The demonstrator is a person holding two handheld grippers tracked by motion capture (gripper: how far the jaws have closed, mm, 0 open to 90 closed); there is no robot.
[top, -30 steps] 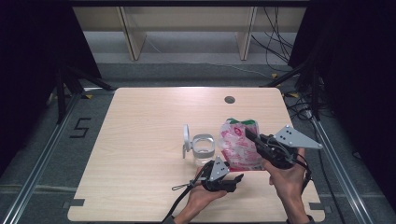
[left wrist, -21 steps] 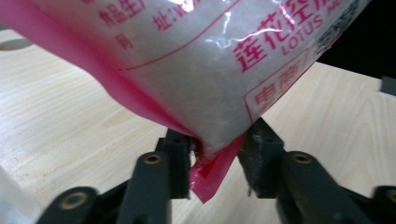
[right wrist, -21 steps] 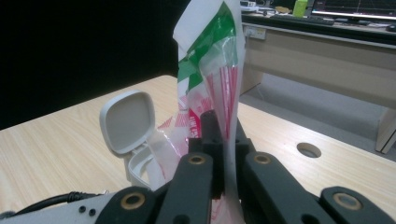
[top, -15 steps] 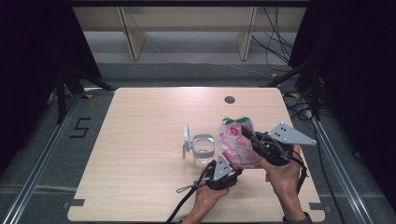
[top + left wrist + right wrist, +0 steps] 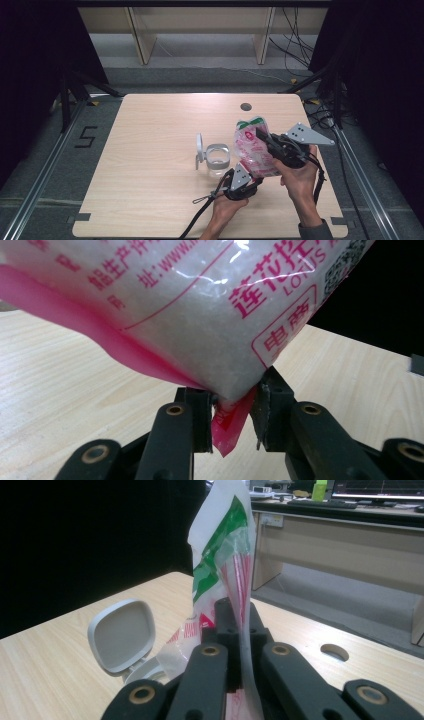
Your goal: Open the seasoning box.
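Note:
A plastic bag of white granules [image 5: 251, 148], printed pink and green, is held up between both grippers above the table's right half. My right gripper [image 5: 261, 134] is shut on the bag's upper part; in the right gripper view the jaws [image 5: 235, 626] clamp the crumpled green and white top [image 5: 224, 565]. My left gripper [image 5: 254, 181] is shut on the bag's bottom corner, and in the left gripper view its jaws [image 5: 233, 415] pinch the pink seam under the bag [image 5: 200, 305]. A clear container [image 5: 216, 159] with an open grey lid [image 5: 199, 148] stands just left of the bag.
The wooden table [image 5: 150, 165] has a round cable hole [image 5: 245, 106] near its far edge. The grey lid [image 5: 122, 636] stands upright close to the bag. Shelving and cables lie beyond the table, metal rails along both sides.
Both grippers keep their hold. The right gripper and the bag's top have risen slightly and shifted a little left. The left gripper has barely moved.

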